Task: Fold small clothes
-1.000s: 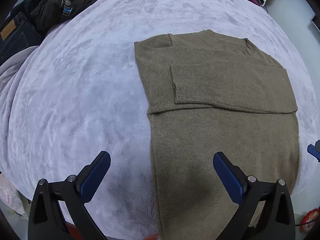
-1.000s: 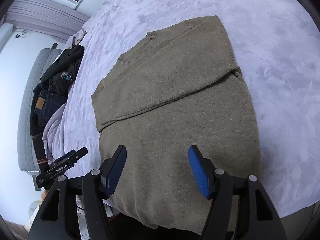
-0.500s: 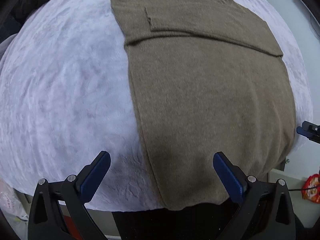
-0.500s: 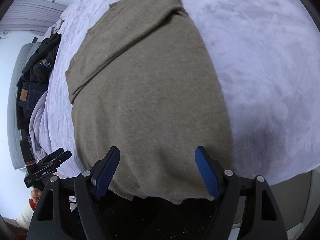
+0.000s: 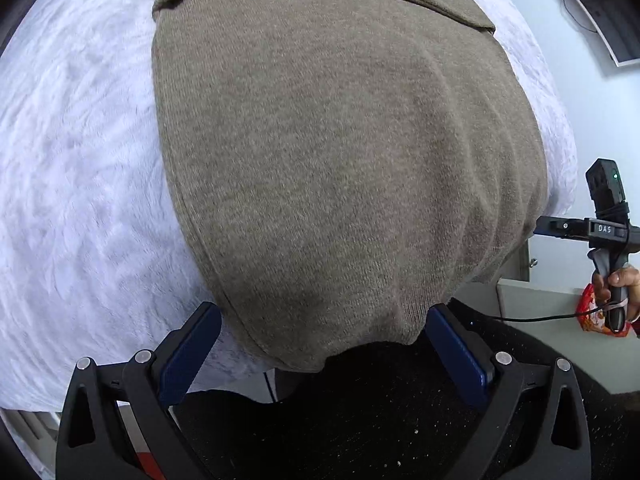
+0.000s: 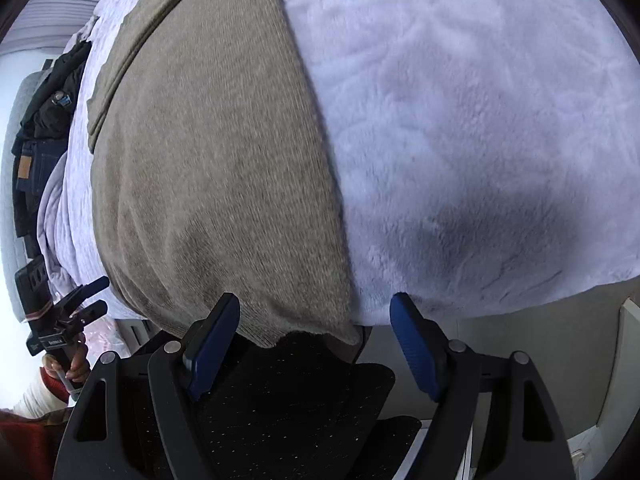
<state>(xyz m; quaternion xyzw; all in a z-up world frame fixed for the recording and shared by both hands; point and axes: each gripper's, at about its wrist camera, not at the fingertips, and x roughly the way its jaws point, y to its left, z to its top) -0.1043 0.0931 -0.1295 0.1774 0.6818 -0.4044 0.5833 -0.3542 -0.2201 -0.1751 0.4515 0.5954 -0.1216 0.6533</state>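
Observation:
An olive-brown knit sweater [image 5: 340, 152] lies flat on a pale lilac fleece bedspread [image 5: 72, 184], its sleeves folded across the chest at the far end. Its hem hangs over the near bed edge. My left gripper [image 5: 320, 344] is open and empty, its blue pads either side of the hem's left corner. My right gripper [image 6: 316, 340] is open and empty at the hem's right corner [image 6: 336, 328]; the sweater [image 6: 216, 168] fills the left half of that view.
Dark clothes and jeans [image 6: 40, 128] are piled at the bed's far left. The bedspread [image 6: 480, 128] stretches to the right of the sweater. Dark speckled floor [image 5: 360, 420] lies below the bed edge. The other gripper shows at the side of each view [image 5: 608, 232] [image 6: 64, 324].
Both grippers have come down and toward the near bed edge, from above the sweater's middle to its hanging hem. Both stayed open.

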